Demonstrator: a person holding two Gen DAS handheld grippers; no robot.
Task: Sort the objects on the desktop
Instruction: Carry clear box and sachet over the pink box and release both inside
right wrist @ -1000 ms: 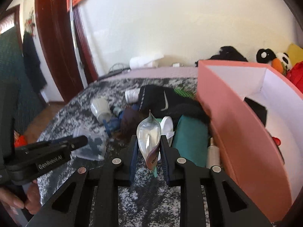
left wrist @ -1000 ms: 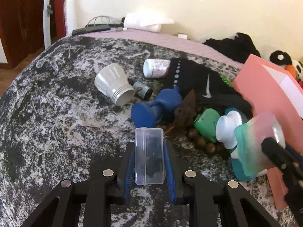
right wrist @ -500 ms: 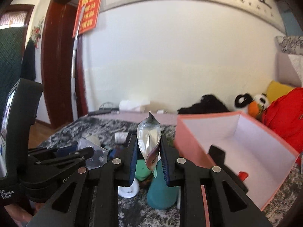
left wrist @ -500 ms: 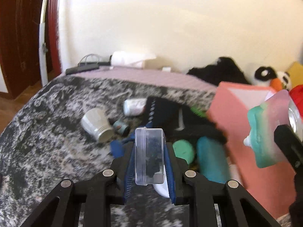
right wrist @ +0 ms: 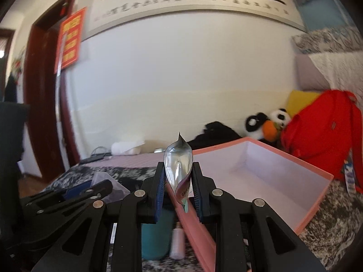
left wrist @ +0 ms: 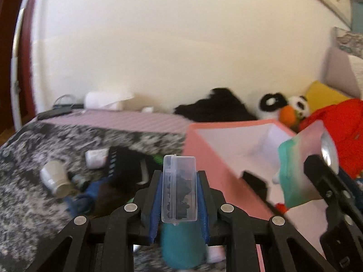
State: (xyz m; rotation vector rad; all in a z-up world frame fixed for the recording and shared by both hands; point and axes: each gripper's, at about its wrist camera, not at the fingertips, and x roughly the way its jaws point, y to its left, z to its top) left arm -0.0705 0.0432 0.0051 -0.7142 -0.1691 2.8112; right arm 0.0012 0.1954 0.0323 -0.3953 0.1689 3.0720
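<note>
My left gripper (left wrist: 179, 190) is shut on a small clear plastic case (left wrist: 179, 188) with dark bits inside, held in the air over the clutter. My right gripper (right wrist: 179, 181) is shut on a silvery foil pouch (right wrist: 179, 170) that stands upright between the pads; in the left wrist view the same pouch (left wrist: 301, 170) shows its teal and pink face at the right. An open pink box (right wrist: 261, 176) with a white inside lies just ahead and right of both grippers. The left gripper (right wrist: 74, 192) also shows low at the left of the right wrist view.
On the mottled grey cover lie a white cup (left wrist: 55, 179), a white jar (left wrist: 96, 157), black clothing (left wrist: 127, 165), a blue thing (left wrist: 84, 197) and a teal bottle (right wrist: 155, 238). A black item (left wrist: 254, 183) sits inside the box. A panda toy (right wrist: 267, 124) and red bag (right wrist: 324, 133) are behind it.
Both grippers have risen and tilted up, each keeping hold of its object. The pink box has come closer and more central, and the clutter has dropped lower in both views.
</note>
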